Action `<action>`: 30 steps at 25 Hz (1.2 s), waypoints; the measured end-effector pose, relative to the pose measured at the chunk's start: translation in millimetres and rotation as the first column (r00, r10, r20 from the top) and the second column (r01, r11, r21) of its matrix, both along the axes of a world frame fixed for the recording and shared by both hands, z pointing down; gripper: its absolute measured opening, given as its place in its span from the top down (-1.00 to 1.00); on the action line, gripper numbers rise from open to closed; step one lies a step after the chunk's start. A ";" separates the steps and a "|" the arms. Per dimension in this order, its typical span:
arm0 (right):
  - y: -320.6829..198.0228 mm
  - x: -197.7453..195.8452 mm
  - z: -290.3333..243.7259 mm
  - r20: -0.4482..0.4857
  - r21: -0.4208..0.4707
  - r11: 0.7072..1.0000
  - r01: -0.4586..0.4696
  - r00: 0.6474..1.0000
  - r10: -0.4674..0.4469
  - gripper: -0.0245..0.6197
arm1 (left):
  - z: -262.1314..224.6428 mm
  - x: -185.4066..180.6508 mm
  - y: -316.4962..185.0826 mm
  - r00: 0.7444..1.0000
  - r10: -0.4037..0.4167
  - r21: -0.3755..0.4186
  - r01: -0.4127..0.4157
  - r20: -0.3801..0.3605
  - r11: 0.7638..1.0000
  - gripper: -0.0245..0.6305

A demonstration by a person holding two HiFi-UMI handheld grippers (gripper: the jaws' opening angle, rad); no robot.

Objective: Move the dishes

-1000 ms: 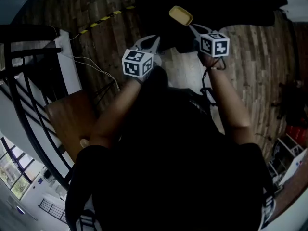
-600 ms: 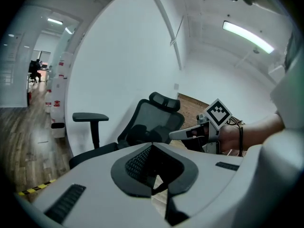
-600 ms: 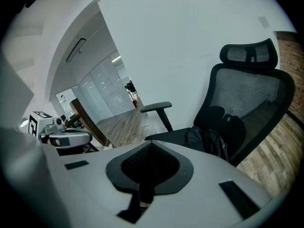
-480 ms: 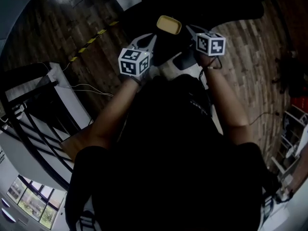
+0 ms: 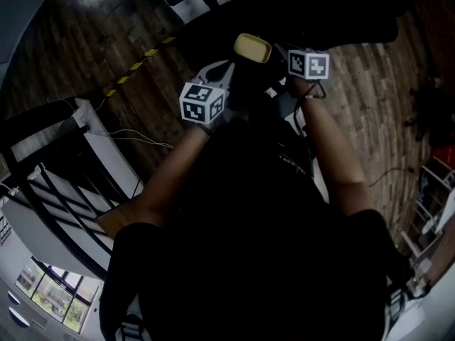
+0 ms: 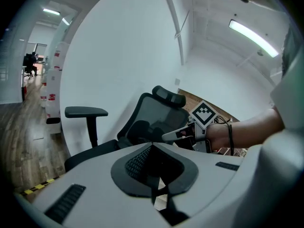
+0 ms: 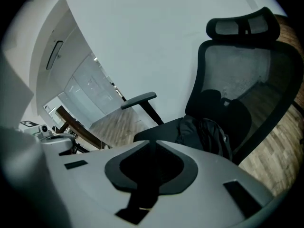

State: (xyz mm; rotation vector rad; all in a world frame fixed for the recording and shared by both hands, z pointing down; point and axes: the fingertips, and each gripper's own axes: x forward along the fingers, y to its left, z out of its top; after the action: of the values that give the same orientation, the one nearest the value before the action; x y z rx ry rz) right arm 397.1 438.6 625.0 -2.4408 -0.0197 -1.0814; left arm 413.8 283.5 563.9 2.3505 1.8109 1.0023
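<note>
Yellow dish just by R claw.

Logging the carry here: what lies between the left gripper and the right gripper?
The head view shows a yellow dish between the left gripper and the right gripper, right at the right gripper's tip.

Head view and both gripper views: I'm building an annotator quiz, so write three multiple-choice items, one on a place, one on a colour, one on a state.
1. What stands ahead of the right hand-held gripper? A) a black mesh-backed office chair; B) a sink; C) a shelf.
2. The small rounded dish is: A) red; B) yellow; C) white.
3. The left hand-held gripper's jaws are: A) wide apart; B) together; C) clamping a plate.
A, the chair fills its view; B, the head view shows yellow; B, its jaws meet, nothing between.
</note>
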 end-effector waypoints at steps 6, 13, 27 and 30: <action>20.8 26.5 60.9 0.086 0.083 0.997 -0.006 0.996 -0.001 0.80 | 30.0 19.4 20.7 0.999 -0.024 0.067 0.022 0.036 0.998 0.94; 41.5 29.4 137.8 0.203 0.152 0.987 -0.054 0.979 0.022 0.71 | 68.2 30.0 36.6 0.996 -0.045 0.125 0.036 0.076 0.992 0.94; 43.1 10.5 263.1 0.446 0.263 0.955 -0.140 0.895 0.008 0.69 | 126.5 46.2 55.7 0.982 -0.120 0.184 0.092 0.148 0.979 0.94; 43.1 11.2 283.3 0.477 0.253 0.961 -0.116 0.879 -0.020 0.67 | 135.8 50.2 52.0 0.981 -0.125 0.197 0.094 0.149 0.976 0.94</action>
State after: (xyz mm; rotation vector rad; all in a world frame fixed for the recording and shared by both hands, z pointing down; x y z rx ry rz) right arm 408.3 481.7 908.4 -1.8701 -0.0829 -1.5267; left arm 464.1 335.6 699.7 2.3605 1.5743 1.3598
